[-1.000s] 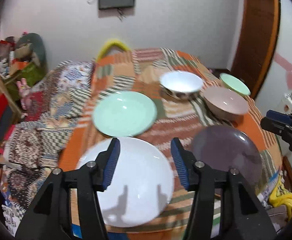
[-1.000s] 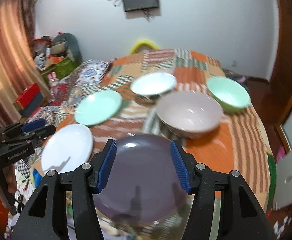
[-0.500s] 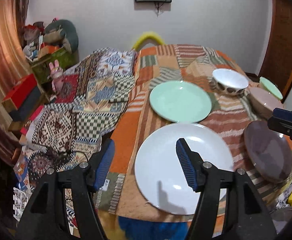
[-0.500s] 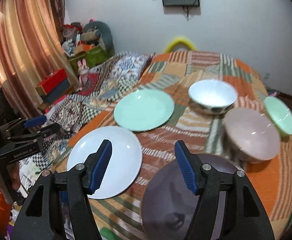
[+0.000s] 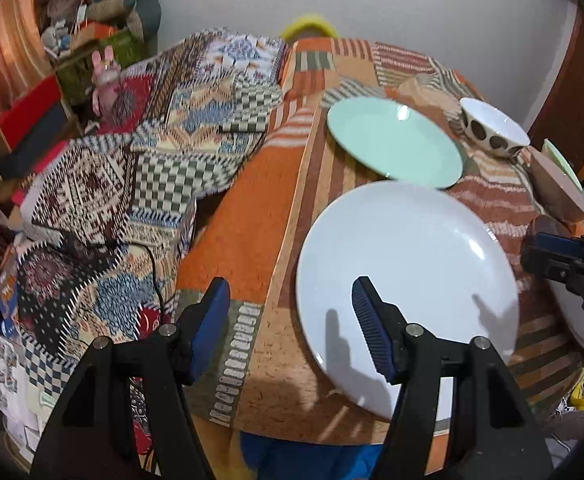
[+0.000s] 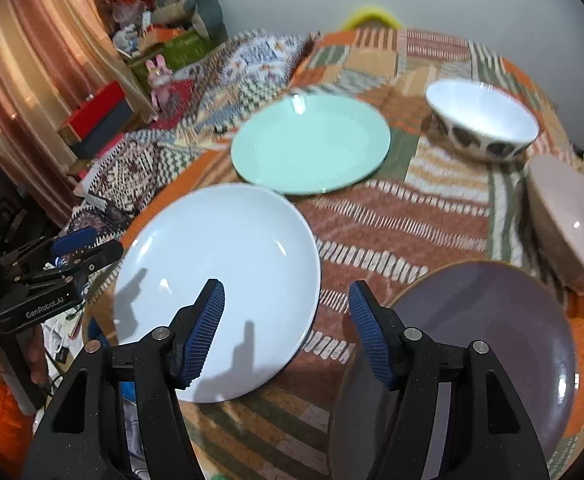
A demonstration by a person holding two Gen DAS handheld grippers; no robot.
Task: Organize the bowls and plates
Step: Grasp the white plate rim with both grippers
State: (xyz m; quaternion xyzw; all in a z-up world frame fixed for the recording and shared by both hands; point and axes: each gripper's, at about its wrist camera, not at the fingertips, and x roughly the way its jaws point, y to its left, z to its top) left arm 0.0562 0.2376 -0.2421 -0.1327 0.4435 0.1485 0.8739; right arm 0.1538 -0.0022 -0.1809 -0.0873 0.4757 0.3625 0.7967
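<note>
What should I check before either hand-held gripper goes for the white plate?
1. Left hand-held gripper open and empty: ok.
2. Right hand-held gripper open and empty: ok.
3. White plate has nothing on it: ok.
4. White plate clear of the mint green plate: cannot tell; their rims look very close.
5. Purple plate apart from the white plate: ok.
6. White plate's near edge reachable at the patchwork tablecloth edge: ok; it slightly overhangs there.

There is bare cloth (image 6: 403,216) between the white plate (image 6: 220,280), green plate (image 6: 311,144) and purple plate (image 6: 487,332), but bowls (image 6: 483,120) crowd the far right.
</note>
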